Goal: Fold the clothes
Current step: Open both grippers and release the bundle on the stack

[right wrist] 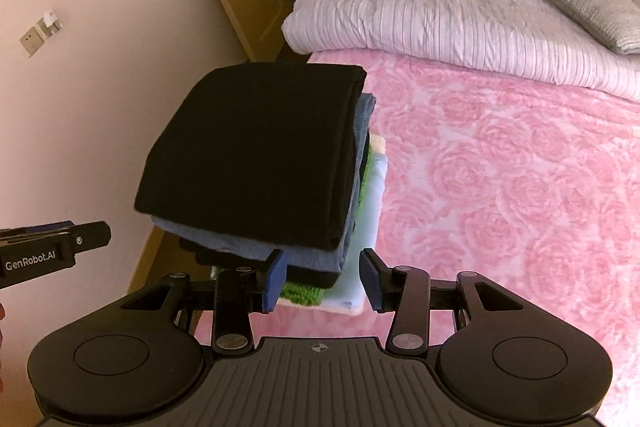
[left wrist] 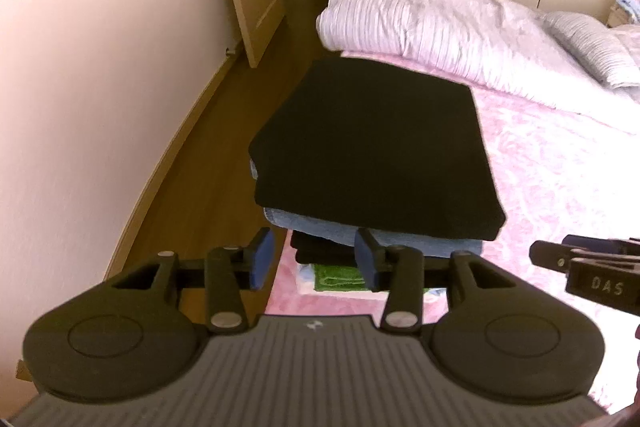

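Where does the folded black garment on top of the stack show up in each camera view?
Left wrist view: folded black garment fills the centre, above the open claw.
Right wrist view: folded black garment sits left of centre, at the bed's edge.
Shared landmark: the rolled striped duvet behind it.

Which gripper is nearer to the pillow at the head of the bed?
The right gripper, likely. Both hang open before the clothes stack at the bed's left edge; the left gripper is farther from the pillow.
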### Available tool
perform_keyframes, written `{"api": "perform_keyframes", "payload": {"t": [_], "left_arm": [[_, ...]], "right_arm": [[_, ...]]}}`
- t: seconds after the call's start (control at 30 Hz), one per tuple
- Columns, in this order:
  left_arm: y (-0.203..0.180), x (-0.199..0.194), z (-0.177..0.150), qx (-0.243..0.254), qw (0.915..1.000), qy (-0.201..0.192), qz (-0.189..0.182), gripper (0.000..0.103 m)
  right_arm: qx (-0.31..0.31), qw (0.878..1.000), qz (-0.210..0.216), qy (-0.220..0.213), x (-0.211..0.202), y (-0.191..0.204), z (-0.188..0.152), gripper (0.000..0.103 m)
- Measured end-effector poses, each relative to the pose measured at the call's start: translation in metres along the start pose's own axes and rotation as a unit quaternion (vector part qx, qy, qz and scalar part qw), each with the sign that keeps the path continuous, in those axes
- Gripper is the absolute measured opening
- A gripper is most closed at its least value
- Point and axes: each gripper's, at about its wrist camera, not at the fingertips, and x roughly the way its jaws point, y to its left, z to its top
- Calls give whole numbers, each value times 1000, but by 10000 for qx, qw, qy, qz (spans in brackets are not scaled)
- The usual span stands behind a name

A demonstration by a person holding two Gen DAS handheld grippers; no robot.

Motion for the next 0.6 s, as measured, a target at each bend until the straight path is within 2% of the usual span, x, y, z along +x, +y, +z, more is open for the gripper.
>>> {"api": "perform_keyframes", "payload": {"t": [0.17, 0.37, 0.6], "left_arm": [[-6, -25, -5, -76, 9996, -262, 54, 49], [-7, -38, -10, -73, 9995, -315, 4, 49], [-5, -40, -23, -25, 9996, -244, 117, 49]], "right_arm": [[-324, 9994, -98, -100, -22, 11, -10, 45], [-801, 9957, -379, -261, -34, 30, -21, 45], [-573, 9974, -295, -326, -42, 27, -35, 45]]}}
